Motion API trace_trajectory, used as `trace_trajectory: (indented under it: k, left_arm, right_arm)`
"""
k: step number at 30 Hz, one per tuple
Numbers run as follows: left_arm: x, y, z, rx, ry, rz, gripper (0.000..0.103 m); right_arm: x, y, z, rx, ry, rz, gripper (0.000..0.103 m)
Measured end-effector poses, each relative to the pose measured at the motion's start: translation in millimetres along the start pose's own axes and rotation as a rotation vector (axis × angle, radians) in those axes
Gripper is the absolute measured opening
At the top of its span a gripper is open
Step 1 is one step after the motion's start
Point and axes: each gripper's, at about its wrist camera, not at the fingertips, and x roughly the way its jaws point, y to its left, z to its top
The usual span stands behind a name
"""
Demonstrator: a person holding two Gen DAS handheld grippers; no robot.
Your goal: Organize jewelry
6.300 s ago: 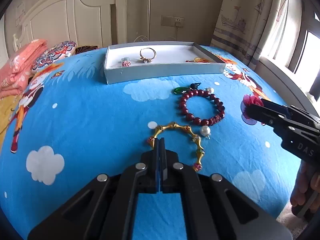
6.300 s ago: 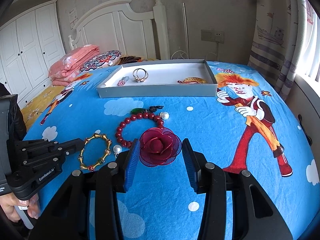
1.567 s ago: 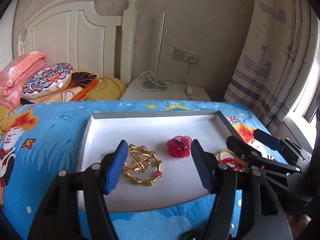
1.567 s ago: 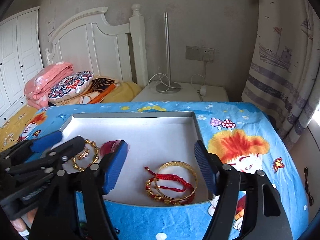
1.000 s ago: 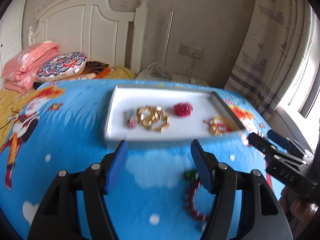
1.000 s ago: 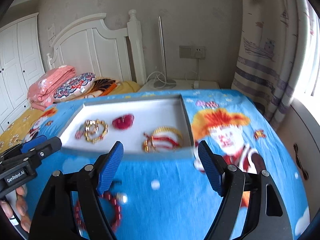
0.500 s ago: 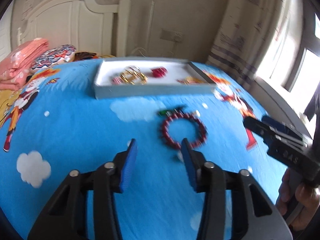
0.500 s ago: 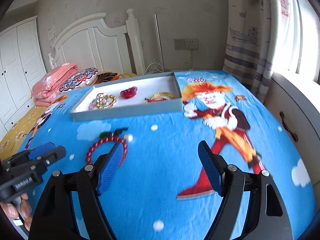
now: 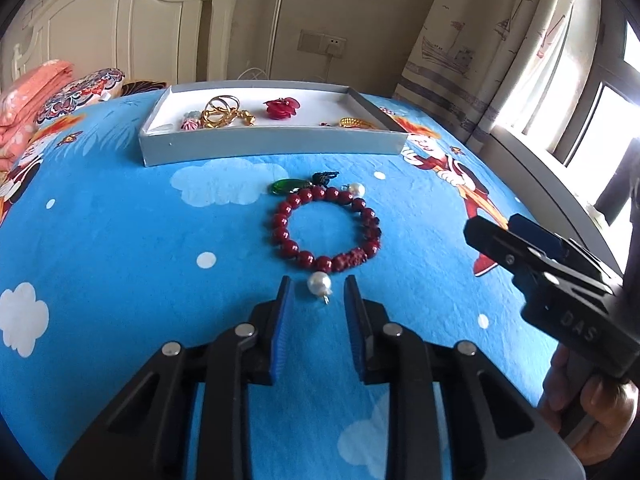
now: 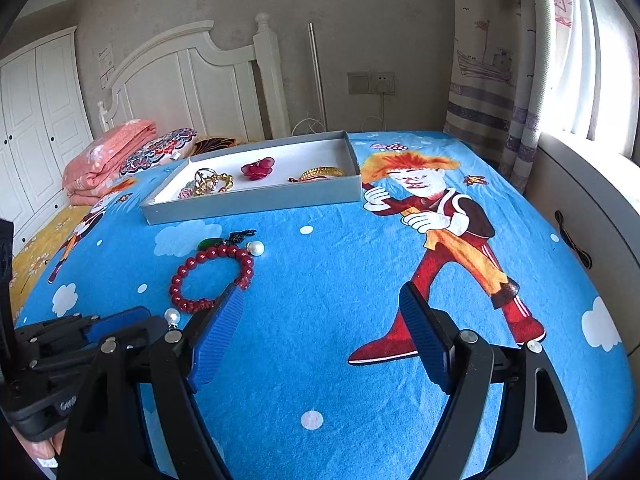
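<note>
A dark red bead bracelet (image 9: 326, 228) lies on the blue bedspread, with a green pendant (image 9: 285, 186) and a small pearl (image 9: 356, 189) at its far side. A pearl earring (image 9: 319, 283) lies just in front of my left gripper (image 9: 318, 304), which is open with a narrow gap, the pearl between its tips. The grey tray (image 9: 272, 146) holds a gold chain (image 9: 224, 114), a red flower (image 9: 280, 107) and a gold bangle (image 9: 356, 123). My right gripper (image 10: 320, 316) is wide open and empty over the bedspread, right of the bracelet (image 10: 212, 276).
The white headboard (image 10: 192, 80) and folded pink bedding (image 10: 108, 160) are at the far left. A curtain (image 10: 500, 80) and window ledge (image 10: 592, 208) run along the right. The bed edge falls away on the right.
Both grippers have pulled back from the tray to the near bedspread. My left gripper has narrowed and come down around the pearl earring. My right gripper stays wide open.
</note>
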Motion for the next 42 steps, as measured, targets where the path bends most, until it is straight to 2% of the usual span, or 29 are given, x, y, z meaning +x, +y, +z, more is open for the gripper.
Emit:
trace_trajectory:
  k: [8,11,18,25,30,34,37,42]
  left_arm:
    - [13,-4,5,0.006,0.043,0.003,0.023]
    - [15,-4,7,0.01,0.051,0.012,0.013]
    - [11,-2,2,0.013,0.037,0.027,0.013]
    - [-1,22,3,-0.057,-0.003,0.088,0.013]
    - [-6,31,3,-0.087,-0.015,0.088,0.013]
    - [-9,34,3,-0.094,-0.025,0.087,0.013]
    - [-11,39,3,-0.111,-0.033,0.087,0.013]
    - [-13,43,4,-0.124,-0.039,0.083,0.013]
  right_arm:
    - [1,0,0,-0.005,0.001,0.003,0.077]
    - [2,2,-1,-0.018,0.003,0.002,0.077]
    - [5,11,0,-0.036,0.013,0.019,0.078]
    - [21,37,0,-0.1,0.085,0.09,0.077]
    - [40,52,4,-0.12,0.17,0.134,0.072]
    - [49,62,7,-0.147,0.185,0.112,0.069]
    - [58,63,8,-0.143,0.219,0.126,0.065]
    - [64,69,9,-0.156,0.235,0.145,0.065]
